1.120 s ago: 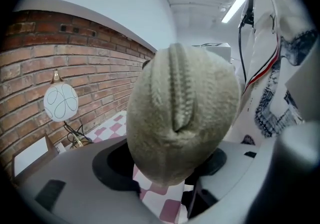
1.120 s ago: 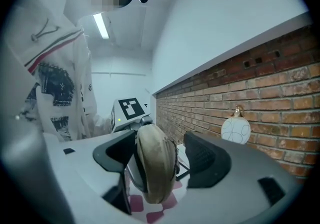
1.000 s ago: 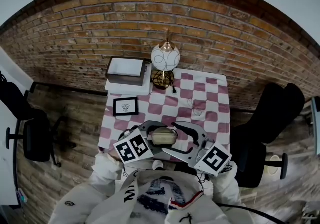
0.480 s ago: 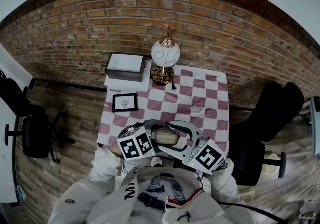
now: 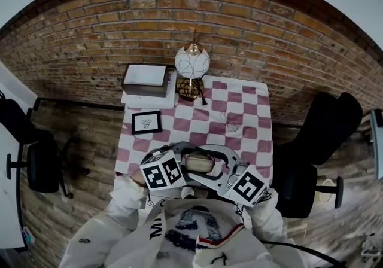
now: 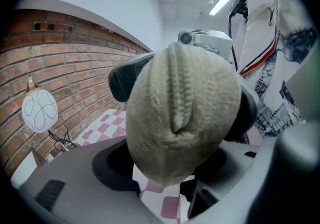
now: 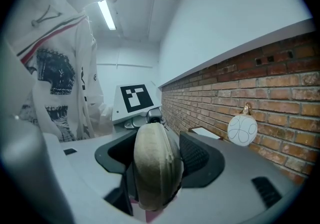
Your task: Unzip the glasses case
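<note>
The glasses case [image 5: 198, 163] hung above the near edge of the checkered bench [image 5: 254, 118], pinched at one end in the narrow left claw [image 6: 165, 170]. The right claw [image 7: 155, 163] stood wide around its other end, and its jaws had just been closing a little. Farther back sat a framed picture [image 5: 146, 122], a box [image 5: 145, 78] and a globe lamp [image 5: 191, 63], all well apart from the case.

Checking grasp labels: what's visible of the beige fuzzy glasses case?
The beige fuzzy oval glasses case looks like soft fleece; its zip seam appears shut. It hangs over the pink-and-white checked tablecloth, one end clamped in the left gripper. The right gripper, jaws just closing, flanks the other end; pressing or not is unclear.
</note>
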{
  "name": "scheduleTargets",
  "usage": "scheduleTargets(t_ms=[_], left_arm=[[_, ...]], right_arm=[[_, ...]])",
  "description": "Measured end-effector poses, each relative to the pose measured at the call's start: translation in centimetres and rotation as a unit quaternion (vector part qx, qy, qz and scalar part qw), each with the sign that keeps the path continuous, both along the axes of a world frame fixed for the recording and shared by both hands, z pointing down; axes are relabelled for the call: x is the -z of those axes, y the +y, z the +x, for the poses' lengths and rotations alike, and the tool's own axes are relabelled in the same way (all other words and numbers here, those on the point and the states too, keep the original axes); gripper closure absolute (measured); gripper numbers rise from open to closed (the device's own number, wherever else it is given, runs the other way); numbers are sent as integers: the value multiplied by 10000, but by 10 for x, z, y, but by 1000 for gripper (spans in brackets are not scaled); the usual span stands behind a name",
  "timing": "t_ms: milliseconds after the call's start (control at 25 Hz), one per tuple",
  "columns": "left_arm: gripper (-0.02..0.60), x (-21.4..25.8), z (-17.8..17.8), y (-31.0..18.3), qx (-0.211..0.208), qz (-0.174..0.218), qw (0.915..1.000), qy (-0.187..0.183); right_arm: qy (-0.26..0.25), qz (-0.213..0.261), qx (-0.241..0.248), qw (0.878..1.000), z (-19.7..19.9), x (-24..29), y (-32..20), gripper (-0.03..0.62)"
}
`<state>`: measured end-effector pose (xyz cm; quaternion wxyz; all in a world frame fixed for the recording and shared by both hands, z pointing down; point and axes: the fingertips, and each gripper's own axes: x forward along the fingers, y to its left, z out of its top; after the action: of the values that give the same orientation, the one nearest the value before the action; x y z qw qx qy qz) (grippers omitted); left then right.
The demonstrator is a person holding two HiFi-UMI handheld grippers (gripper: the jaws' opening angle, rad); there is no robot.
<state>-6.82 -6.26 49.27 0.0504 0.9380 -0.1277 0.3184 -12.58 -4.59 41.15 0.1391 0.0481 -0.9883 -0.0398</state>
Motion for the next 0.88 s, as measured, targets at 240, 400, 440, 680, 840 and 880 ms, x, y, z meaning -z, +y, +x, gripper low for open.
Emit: scheduleTargets(t_ms=[240, 400, 440, 680, 840, 880], left_arm=[[290, -3, 3, 2, -33, 11, 10000, 42], [290, -2, 4, 3, -36, 44, 9999, 136], [289, -1, 4, 3, -39, 73, 9998, 195], [254, 18, 0, -2, 237, -29, 9928, 1174], [195, 51, -6, -5, 490, -564, 9636, 2567], [189, 58, -7, -5, 524, -651, 9556, 2827]], right_arm=[[36, -13, -20, 10000, 4, -2, 1, 327], [-71, -52, 8, 10000, 5, 0, 1, 329], [-131, -69, 9, 9999, 6, 2, 0, 327], [-838, -490, -265, 9949, 16, 22, -15, 329], [-1234, -913, -458, 9871, 30, 26, -27, 327], [-1374, -1025, -504, 9839, 32, 29, -29, 329]])
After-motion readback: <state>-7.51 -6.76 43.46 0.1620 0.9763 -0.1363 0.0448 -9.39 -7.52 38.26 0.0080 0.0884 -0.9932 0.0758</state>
